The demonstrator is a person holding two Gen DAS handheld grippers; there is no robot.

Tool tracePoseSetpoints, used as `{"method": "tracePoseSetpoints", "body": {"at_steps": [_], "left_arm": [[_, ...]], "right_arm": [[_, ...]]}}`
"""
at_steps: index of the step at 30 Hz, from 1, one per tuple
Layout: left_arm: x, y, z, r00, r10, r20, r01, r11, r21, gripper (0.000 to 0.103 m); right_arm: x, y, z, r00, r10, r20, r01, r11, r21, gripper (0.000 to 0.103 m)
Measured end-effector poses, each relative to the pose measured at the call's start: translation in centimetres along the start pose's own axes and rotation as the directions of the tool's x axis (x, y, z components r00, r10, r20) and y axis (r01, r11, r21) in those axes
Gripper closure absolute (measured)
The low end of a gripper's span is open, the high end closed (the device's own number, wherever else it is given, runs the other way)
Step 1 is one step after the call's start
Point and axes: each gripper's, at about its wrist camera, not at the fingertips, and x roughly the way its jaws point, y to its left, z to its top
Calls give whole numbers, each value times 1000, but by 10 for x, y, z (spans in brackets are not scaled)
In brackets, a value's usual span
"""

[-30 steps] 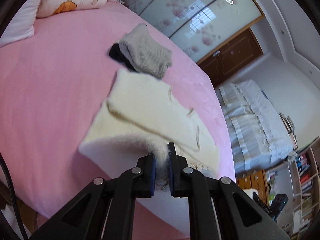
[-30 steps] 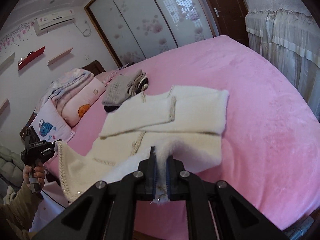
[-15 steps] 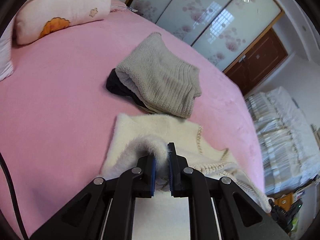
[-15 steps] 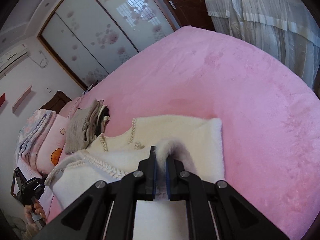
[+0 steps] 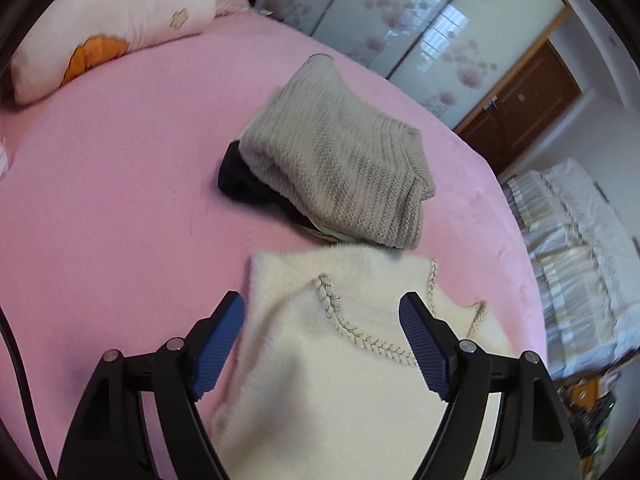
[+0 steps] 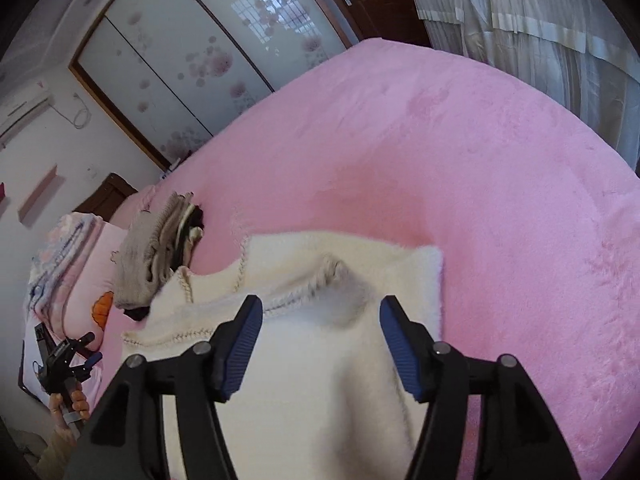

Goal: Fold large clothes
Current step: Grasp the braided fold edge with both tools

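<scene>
Nearest me, my left gripper (image 5: 322, 344) and right gripper (image 6: 320, 344) are both opening, their jaws already wide with the cream sweater (image 5: 340, 360) lying loose between them; a second ago each was pinched tight on its fluffy hem. So I read this fold as just laid down, the carried edge now resting over the far part of the garment on the pink bed (image 5: 120, 220). I count one cream sweater, two grippers, and just beyond it one small stack: a grey knit (image 5: 340, 160) atop something black (image 5: 240, 184). Far left sits one pillow (image 5: 120, 20).
</scene>
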Motion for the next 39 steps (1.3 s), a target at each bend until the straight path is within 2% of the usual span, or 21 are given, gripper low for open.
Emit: {"method": "tracePoseSetpoints", "body": {"at_steps": [3, 5, 9, 11, 14, 19, 23, 24, 26, 28, 31, 33, 34, 35, 36, 38, 39], "left_arm": [[10, -9, -3, 999, 28, -26, -24, 992, 124, 23], [19, -17, -10, 998, 36, -43, -26, 976, 214, 23], [38, -36, -24, 996, 65, -61, -35, 917, 397, 23], [51, -43, -29, 992, 99, -78, -49, 874, 483, 23], [65, -47, -31, 988, 128, -92, -55, 829, 556, 23], [79, -48, -27, 984, 126, -127, -25, 799, 600, 23], [94, -52, -31, 978, 147, -145, -16, 753, 658, 24], [98, -54, -33, 978, 149, -144, -14, 742, 670, 27], [101, -56, -36, 979, 156, -133, -21, 722, 691, 47], [103, -55, -36, 980, 150, -131, -18, 721, 693, 57], [102, -52, -33, 982, 155, -111, -36, 724, 688, 81], [102, -51, -33, 981, 158, -111, -38, 724, 689, 87], [101, -51, -34, 981, 160, -109, -40, 718, 695, 91], [101, -53, -35, 980, 172, -95, -56, 707, 705, 93], [101, -56, -38, 979, 191, -76, -79, 692, 718, 93], [100, -65, -48, 970, 241, -11, -153, 649, 745, 94], [99, -69, -51, 965, 260, 19, -185, 633, 751, 94]], "right_arm": [[11, 12, -3, 994, -110, -9, 107, 979, -171, 42], [24, 18, -8, 988, -154, -23, 143, 956, -256, 42], [54, 29, -16, 973, -228, -41, 194, 900, -391, 42], [64, 32, -16, 971, -233, -50, 192, 890, -414, 42], [78, 31, -10, 970, -231, -72, 181, 890, -419, 42], [95, 33, -3, 970, -217, -111, 150, 890, -430, 42], [103, 37, 0, 968, -223, -120, 147, 880, -452, 42], [105, 37, 0, 967, -222, -123, 144, 878, -457, 42], [108, 38, -2, 965, -234, -120, 151, 865, -478, 42], [112, 38, -3, 958, -264, -114, 175, 848, -500, 42], [116, 36, -3, 955, -273, -117, 180, 844, -505, 42], [121, 36, -3, 953, -277, -124, 178, 842, -510, 43], [121, 36, -4, 955, -271, -123, 172, 840, -514, 47], [123, 37, -6, 952, -283, -116, 182, 830, -527, 56], [124, 38, -8, 949, -295, -113, 191, 822, -537, 71], [122, 43, -14, 947, -308, -90, 207, 800, -563, 92], [119, 47, -18, 945, -323, -59, 231, 782, -579, 93]]}}
